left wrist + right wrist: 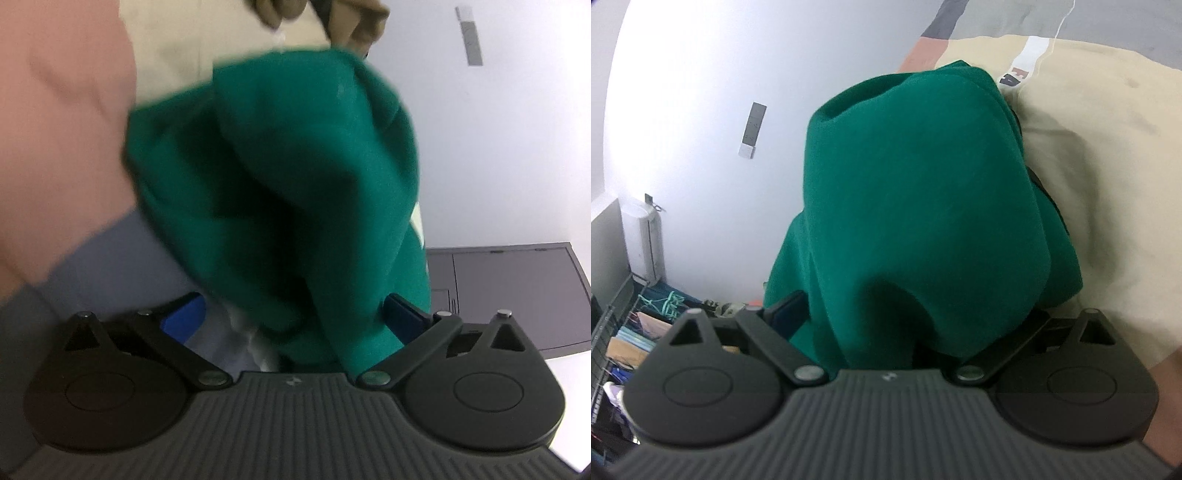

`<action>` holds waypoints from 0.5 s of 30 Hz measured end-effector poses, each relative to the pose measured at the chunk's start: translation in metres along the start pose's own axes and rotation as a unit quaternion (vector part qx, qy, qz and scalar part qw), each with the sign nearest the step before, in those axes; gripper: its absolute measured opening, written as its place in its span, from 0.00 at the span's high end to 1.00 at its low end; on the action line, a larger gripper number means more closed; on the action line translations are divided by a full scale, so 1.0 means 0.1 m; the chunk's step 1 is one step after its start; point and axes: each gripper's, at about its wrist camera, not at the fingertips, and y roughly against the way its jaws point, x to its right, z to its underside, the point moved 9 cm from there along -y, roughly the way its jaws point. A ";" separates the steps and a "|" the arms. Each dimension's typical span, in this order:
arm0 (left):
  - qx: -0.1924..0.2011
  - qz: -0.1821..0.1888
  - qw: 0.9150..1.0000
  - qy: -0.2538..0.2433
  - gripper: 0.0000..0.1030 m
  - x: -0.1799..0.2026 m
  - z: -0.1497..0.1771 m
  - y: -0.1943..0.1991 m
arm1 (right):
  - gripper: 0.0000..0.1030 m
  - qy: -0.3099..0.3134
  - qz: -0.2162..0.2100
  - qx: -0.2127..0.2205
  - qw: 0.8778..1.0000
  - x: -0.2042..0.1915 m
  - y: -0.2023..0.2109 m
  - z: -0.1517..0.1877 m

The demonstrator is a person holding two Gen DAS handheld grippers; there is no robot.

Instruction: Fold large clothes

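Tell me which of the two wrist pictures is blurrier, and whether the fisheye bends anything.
Left wrist view: the green garment is smeared, its edges soft, as is the pink cloth beside it. Right wrist view: sharper, the garment's folds read clearly, but the fisheye curves the white wall and tilts the wire rack at the left edge.

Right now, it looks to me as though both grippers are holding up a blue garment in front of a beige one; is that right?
Not quite: the garment is green, not blue. The right wrist view shows the green garment draped over the right gripper, with the beige garment behind it. The left wrist view shows the same green cloth between the fingers of the left gripper.
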 end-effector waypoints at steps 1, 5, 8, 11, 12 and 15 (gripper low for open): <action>-0.004 0.002 1.000 0.002 0.00 0.00 0.02 -0.03 | 0.03 0.002 0.002 0.001 1.000 0.00 0.00 0.00; 0.011 0.021 0.999 0.024 0.00 -0.03 -0.07 -0.10 | 0.03 0.005 0.003 0.004 1.000 -0.01 0.01 0.04; 0.035 0.057 0.996 0.051 0.00 -0.02 -0.18 -0.07 | 0.03 0.010 0.008 0.006 1.000 -0.02 0.00 0.05; 0.054 0.086 0.992 0.077 0.00 -0.05 -0.28 -0.06 | 0.04 0.011 0.010 0.010 1.000 -0.06 -0.01 0.06; 0.060 0.093 0.990 0.091 0.00 -0.06 -0.30 -0.06 | 0.04 0.014 0.012 0.011 1.000 -0.07 -0.01 0.06; 0.076 0.089 0.990 0.084 0.00 -0.02 -0.33 -0.10 | 0.04 0.017 0.017 0.013 1.000 -0.10 -0.03 0.06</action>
